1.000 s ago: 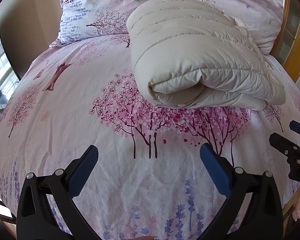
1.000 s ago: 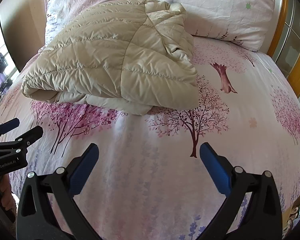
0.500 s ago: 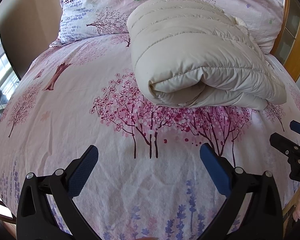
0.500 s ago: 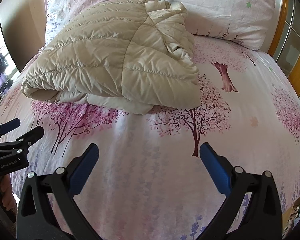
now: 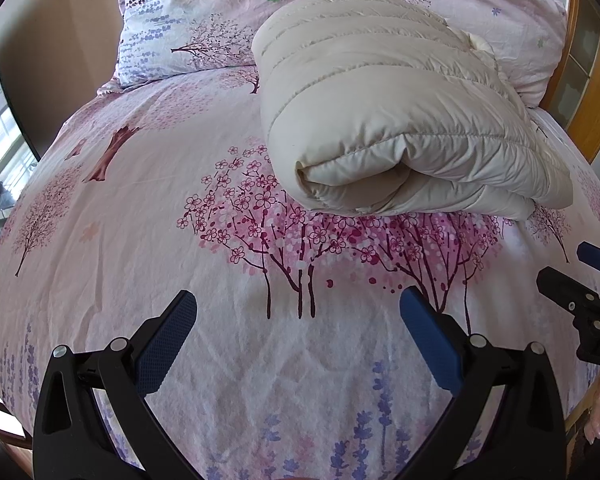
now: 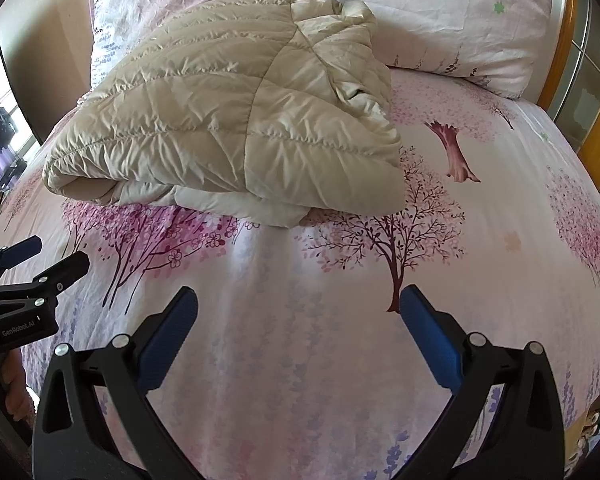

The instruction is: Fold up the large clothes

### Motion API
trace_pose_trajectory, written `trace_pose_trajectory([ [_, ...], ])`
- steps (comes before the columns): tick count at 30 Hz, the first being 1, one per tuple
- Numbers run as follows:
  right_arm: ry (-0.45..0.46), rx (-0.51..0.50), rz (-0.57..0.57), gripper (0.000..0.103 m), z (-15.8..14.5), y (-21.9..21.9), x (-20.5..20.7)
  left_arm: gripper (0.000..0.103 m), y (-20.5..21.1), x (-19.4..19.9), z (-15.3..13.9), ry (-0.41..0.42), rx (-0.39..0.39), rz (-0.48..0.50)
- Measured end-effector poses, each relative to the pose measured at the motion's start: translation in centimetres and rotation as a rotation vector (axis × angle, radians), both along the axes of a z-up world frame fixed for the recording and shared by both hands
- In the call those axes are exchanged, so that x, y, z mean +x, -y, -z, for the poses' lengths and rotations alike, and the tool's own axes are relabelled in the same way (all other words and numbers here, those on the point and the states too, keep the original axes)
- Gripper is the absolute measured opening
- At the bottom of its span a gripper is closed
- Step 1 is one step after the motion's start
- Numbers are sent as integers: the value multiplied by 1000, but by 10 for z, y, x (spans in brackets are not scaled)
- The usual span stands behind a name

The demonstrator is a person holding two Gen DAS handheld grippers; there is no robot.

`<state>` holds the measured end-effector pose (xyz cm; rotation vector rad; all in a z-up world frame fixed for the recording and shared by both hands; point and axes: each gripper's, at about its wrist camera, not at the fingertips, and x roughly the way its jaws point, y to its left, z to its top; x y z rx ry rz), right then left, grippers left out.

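A folded cream puffer coat (image 5: 396,120) lies on the floral bedspread (image 5: 140,240), beyond the spread, empty left claw (image 5: 298,312).

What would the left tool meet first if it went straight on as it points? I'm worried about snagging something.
Probably the bare floral bedsheet; the left tool, open and empty, points down at it. The folded beige puffer jacket lies farther on.
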<state>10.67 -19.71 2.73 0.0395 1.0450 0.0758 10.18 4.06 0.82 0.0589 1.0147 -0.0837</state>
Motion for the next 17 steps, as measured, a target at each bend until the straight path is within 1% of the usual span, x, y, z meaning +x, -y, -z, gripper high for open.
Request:
trace_pose_trajectory([
  [17,-8,6,-4,101,3,2,2,102,0,2,3,-4,3,-8],
])
